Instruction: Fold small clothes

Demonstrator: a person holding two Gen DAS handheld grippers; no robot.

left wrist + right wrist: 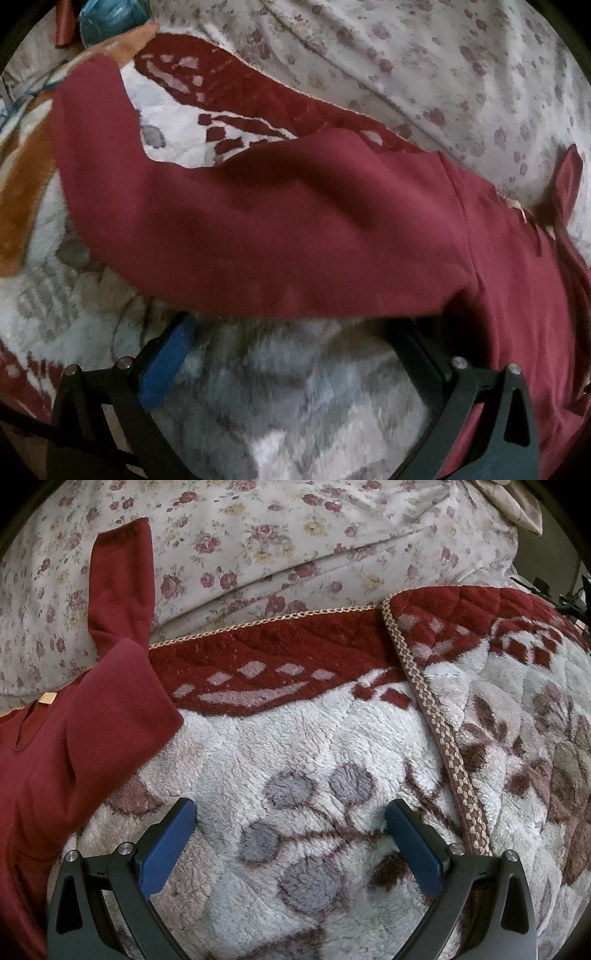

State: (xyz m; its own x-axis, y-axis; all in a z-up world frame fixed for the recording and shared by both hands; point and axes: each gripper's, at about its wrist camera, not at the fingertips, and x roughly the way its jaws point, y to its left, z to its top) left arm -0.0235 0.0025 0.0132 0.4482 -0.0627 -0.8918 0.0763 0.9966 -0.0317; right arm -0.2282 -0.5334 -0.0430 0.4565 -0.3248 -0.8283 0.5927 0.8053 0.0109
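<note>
A dark red long-sleeved garment (295, 229) lies on a fluffy patterned blanket (280, 398). In the left wrist view one sleeve stretches across the frame toward the upper left. My left gripper (291, 332) is open, its jaws wide apart just below the sleeve's lower edge; the right fingertip is hidden under the cloth. In the right wrist view the garment (74, 738) fills the left side, with a sleeve pointing up over the floral sheet and a small tan label at the neck. My right gripper (291, 812) is open and empty over the blanket, to the right of the garment.
A floral sheet (295, 546) lies beyond the blanket's red border (277, 657). A braided blanket edge (436, 716) runs diagonally at the right. Blue fabric (110, 18) lies at the far upper left of the left wrist view.
</note>
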